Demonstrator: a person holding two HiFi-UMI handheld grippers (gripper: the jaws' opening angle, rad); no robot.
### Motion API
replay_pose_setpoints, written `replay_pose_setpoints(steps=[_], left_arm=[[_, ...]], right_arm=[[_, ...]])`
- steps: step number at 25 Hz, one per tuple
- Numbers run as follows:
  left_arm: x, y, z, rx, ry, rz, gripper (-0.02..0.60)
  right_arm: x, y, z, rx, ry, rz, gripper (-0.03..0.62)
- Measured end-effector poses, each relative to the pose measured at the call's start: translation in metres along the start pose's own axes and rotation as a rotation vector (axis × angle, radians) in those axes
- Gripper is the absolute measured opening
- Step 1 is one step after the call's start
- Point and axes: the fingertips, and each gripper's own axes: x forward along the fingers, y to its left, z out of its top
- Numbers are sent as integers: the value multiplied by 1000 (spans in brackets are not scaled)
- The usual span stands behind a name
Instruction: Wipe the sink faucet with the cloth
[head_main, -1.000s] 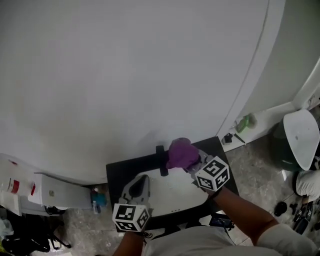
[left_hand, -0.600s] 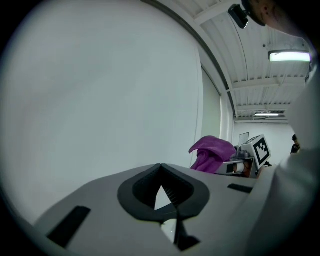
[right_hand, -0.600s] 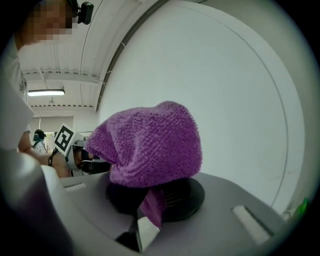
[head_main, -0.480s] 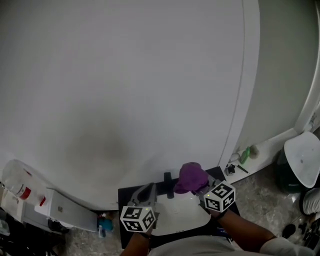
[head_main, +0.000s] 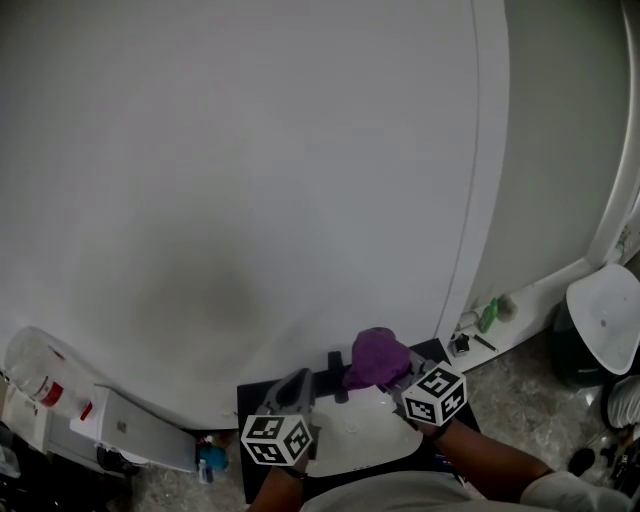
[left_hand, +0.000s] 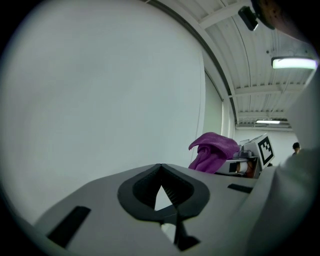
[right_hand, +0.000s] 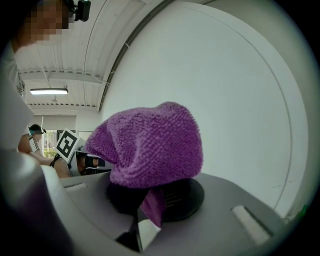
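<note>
Under cloth (right_hand: 150, 145): right fingers (right_hand: 184, 196), partly

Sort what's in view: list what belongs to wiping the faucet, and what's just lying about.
For the job:
- purple cloth, clamped in the right gripper
- black faucet
- white sink
- left gripper, shut and empty

Lying about:
- green bottle by the wall
- small blue object on the floor
- white-lidded bin at the right
</note>
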Motion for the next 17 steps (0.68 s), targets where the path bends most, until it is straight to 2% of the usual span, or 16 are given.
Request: replay_pose_setpoints(steps=[2,7,17], left_arm=[[1,-2,2,-10,-5,-12,6],[1,-5,10,42,-25,-4,6],[3,-6,13,28,-18,-17,6]], right_arm=[[-2,2,4,-7,-5,1,48],[-2,4,11,-8,-19,-2,48],[-1,5,20,-25,-32,-13,48]])
